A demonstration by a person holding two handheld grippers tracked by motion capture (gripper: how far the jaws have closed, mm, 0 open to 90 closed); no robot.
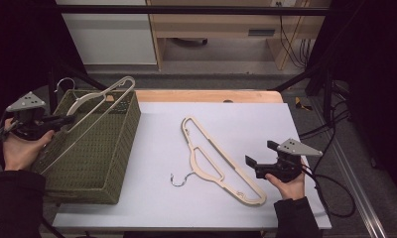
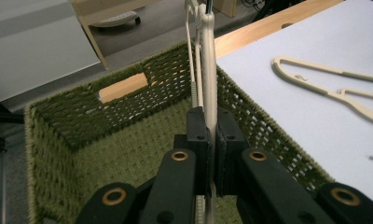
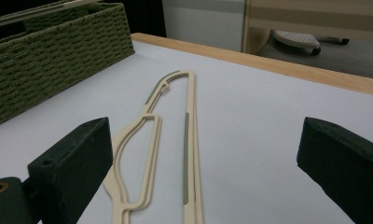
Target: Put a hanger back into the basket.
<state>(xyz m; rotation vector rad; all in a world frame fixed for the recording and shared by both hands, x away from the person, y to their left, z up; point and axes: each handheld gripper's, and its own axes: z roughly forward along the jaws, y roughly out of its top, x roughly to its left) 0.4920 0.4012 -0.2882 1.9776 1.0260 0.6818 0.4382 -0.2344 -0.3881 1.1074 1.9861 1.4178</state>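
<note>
A cream hanger (image 1: 98, 101) hangs slanted over the green woven basket (image 1: 118, 144) at the table's left. My left gripper (image 1: 67, 119) is shut on it; in the left gripper view the hanger (image 2: 209, 70) runs up from between the closed jaws (image 2: 211, 135), above the basket's floor (image 2: 128, 154). A second cream hanger (image 1: 216, 161) lies flat on the white table top, its metal hook (image 1: 179, 179) toward the front. My right gripper (image 1: 258, 159) stands open just right of that hanger, and the flat hanger (image 3: 175, 135) lies ahead between the spread jaws.
The white sheet (image 1: 246, 124) covers a wooden table (image 1: 206, 95). Black frame bars and cables (image 1: 330, 129) run along the right side. A wooden desk (image 1: 221, 29) stands beyond the far edge.
</note>
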